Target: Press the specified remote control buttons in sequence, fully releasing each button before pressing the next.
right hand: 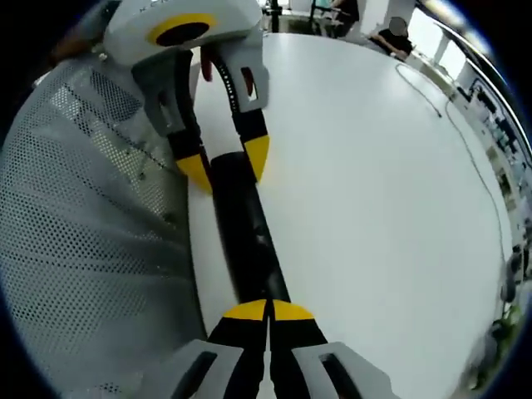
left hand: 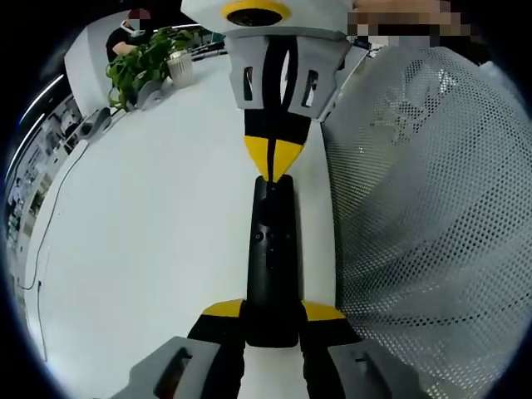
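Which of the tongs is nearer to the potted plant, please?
Right: the right tongs touch the remote at its end toward the potted plant; the left tongs grip its opposite end, farther off.

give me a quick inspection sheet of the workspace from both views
surface: white table, plain and bare around the work.
job's things: black remote control lying lengthways between the two tongs, buttons facing up.
clutter: potted plant at the far table edge.
grippers: left tongs shut on the remote's near end, one yellow tip on each side; right tongs shut, with their tips together at the remote's other end.
cables: thin dark cable trailing across the table near its edge.
surroundings: white perforated mesh beside the remote; what it belongs to cannot be told; a person seated at the far side.
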Motion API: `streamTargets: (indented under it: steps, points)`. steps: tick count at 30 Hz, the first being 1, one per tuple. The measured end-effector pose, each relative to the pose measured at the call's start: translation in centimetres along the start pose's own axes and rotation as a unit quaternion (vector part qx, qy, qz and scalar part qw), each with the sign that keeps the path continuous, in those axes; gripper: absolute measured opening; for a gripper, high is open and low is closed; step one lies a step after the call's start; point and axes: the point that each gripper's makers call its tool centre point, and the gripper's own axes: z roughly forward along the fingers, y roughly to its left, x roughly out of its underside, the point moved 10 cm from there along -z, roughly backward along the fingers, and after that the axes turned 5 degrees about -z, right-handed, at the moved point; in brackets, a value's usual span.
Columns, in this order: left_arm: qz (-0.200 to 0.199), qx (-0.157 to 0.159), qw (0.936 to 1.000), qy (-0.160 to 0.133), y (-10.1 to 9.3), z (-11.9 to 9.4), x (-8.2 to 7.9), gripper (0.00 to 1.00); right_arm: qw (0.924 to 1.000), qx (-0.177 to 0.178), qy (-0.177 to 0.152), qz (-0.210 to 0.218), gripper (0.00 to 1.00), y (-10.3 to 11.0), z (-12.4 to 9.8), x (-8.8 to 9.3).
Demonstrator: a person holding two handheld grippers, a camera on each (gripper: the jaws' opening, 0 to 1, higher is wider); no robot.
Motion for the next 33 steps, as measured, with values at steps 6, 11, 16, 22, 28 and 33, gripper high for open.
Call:
streamTargets:
  steps: [6, 11, 16, 22, 28, 33]
  points:
    - [0.001, 0.001, 1.0, -0.001, 0.0, 0.0, 0.0, 0.25, 0.9995, -0.001, -0.032, 0.003, 0.0, 0.0, -0.2, 0.7]
    - [0.004, 0.003, 1.0, -0.003, 0.1, 0.0, 0.1, 0.25, 0.9991, -0.001, -0.041, -0.015, 0.0, 0.5, -0.3, 0.5]
    - [0.007, 0.004, 1.0, -0.003, 0.1, 0.0, 0.1, 0.25, 0.9983, 0.013, -0.055, -0.018, 0.0, 0.2, -0.5, 0.1]
    - [0.008, 0.004, 1.0, -0.002, 0.1, 0.0, 0.1, 0.25, 0.9985, -0.002, -0.047, -0.029, 0.0, 0.7, 0.2, -0.2]
    - [0.01, 0.005, 0.9999, -0.001, 0.1, 0.0, 0.1, 0.25, 0.998, 0.002, -0.033, -0.054, 0.0, 0.6, 0.2, -0.5]
    - [0.009, 0.005, 0.9999, -0.003, 0.1, 0.0, 0.1, 0.25, 0.9982, -0.006, -0.018, -0.057, 0.0, 0.3, 0.4, -0.9]
